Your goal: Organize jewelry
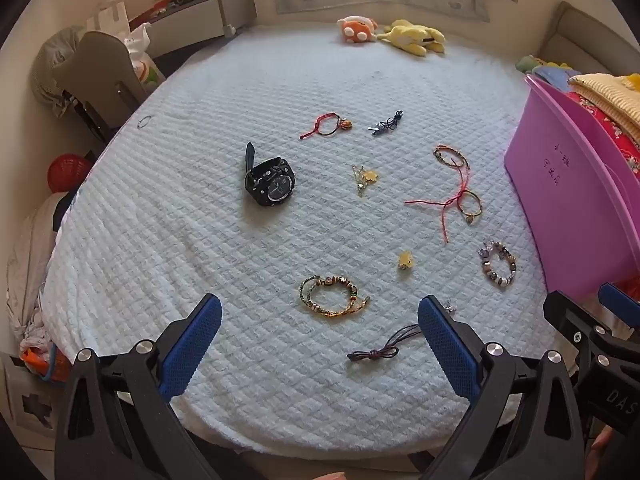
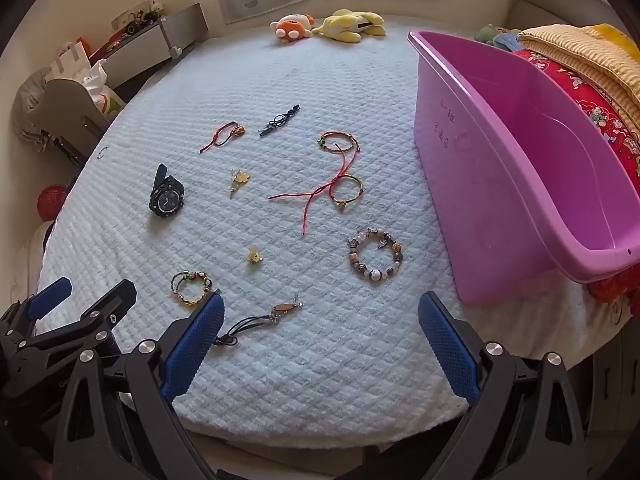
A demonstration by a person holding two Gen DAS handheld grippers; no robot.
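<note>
Left of the pink bin (image 2: 500, 184) | both our grippers wide open, empty | we start with beaded bracelet (image 2: 375, 258), pinching its rim

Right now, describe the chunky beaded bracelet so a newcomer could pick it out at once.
Start at the pink tub on the right side of the bed's white quilt. Just left of its near corner lies the beaded bracelet, a closed ring of fat mixed beads. Unlike the thin cord bracelets beyond it, it carries large pale, brown and silver beads with small dangling charms.
</note>
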